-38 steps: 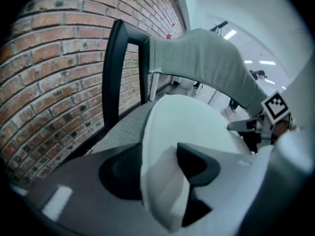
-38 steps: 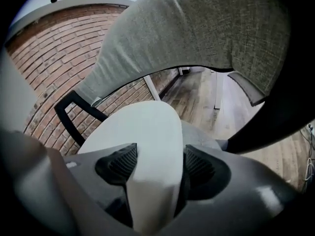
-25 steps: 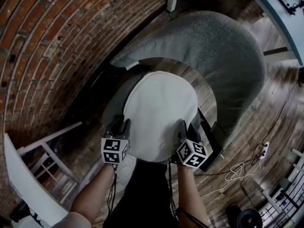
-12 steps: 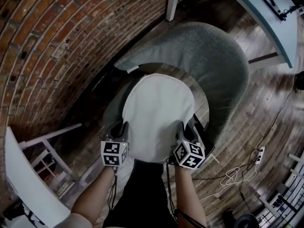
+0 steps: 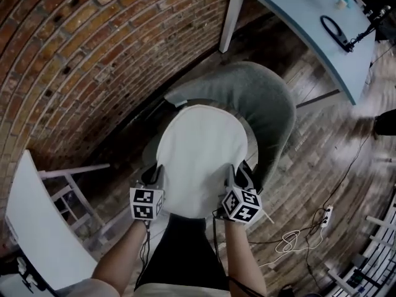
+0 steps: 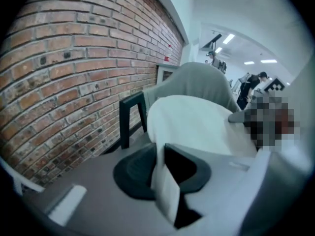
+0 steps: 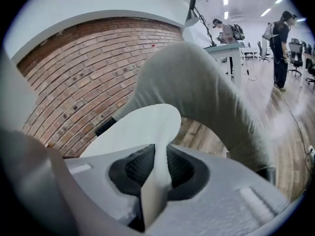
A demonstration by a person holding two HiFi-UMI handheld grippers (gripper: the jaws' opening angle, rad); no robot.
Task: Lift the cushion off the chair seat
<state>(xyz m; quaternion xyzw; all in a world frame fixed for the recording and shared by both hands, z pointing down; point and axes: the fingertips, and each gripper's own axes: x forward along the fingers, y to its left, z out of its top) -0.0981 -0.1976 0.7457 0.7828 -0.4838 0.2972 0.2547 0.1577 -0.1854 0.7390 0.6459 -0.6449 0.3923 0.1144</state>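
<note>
A round white cushion [image 5: 201, 153] hangs above the seat of a grey chair with a curved back [image 5: 266, 101]. It is held by its near edge at two spots. My left gripper [image 5: 154, 177] grips the left side of that edge and my right gripper [image 5: 238, 177] the right side. In the left gripper view the cushion [image 6: 197, 124] runs away from the jaws, its edge pinched between the dark pads [image 6: 133, 173]. The right gripper view shows the cushion [image 7: 133, 129] squeezed the same way. Both pairs of jaws have closed further on the fabric within the last second.
A curved brick wall [image 5: 93, 60] runs along the left. A pale blue table [image 5: 309, 23] stands behind the chair with a black tool on it. A white piece of furniture [image 5: 37, 228] is at the lower left. Cables and a power strip [image 5: 325, 215] lie on the wooden floor. People stand far off [image 7: 283, 38].
Both grippers have risen together with the cushion's near edge in them, so the cushion has come up from the chair seat. The chair now looks smaller and farther below.
</note>
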